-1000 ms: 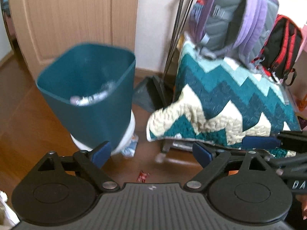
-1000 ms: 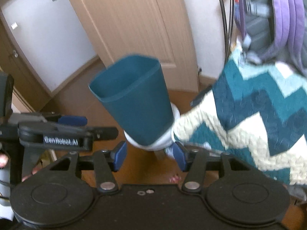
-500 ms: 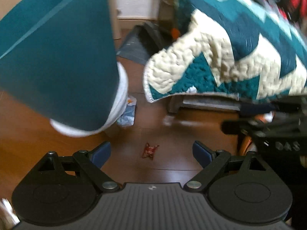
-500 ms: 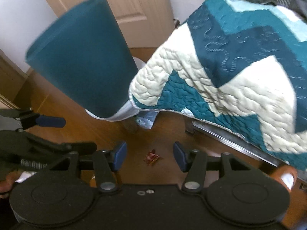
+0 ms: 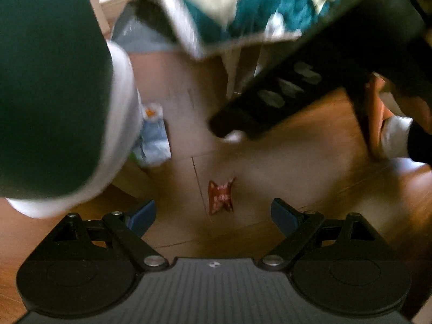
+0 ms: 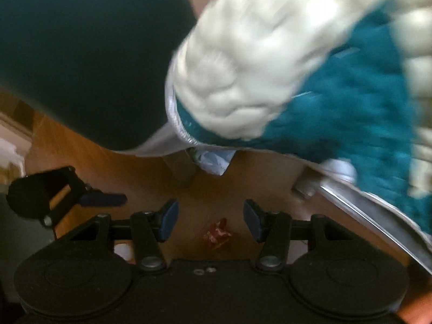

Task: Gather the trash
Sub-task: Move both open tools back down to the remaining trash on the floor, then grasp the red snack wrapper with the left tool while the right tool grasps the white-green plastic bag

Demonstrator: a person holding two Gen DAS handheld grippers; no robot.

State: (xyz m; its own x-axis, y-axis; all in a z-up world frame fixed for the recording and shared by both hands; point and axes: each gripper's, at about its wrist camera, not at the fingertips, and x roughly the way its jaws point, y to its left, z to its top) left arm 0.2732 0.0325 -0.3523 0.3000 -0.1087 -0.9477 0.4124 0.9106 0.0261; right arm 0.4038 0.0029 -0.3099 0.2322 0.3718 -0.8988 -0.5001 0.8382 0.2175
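A small red crumpled wrapper (image 5: 220, 196) lies on the wooden floor, between and just ahead of my open left gripper (image 5: 213, 216). It also shows in the right wrist view (image 6: 217, 233), between the fingers of my open right gripper (image 6: 210, 220). The dark teal trash bin (image 5: 46, 81) with a white base stands at the left, close by; it also fills the upper left of the right wrist view (image 6: 89, 54). A blue-white plastic wrapper (image 5: 154, 137) lies on the floor beside the bin's base. Both grippers are empty.
A teal and cream quilt (image 6: 283, 67) hangs over a low frame at the right. The right gripper's black body (image 5: 310, 81) crosses the left wrist view. The left gripper (image 6: 67, 194) shows at the left of the right wrist view.
Both grippers have dropped toward the floor and tilted down. The red wrapper now sits between the fingers in both views. The bin and quilt loom larger and closer.
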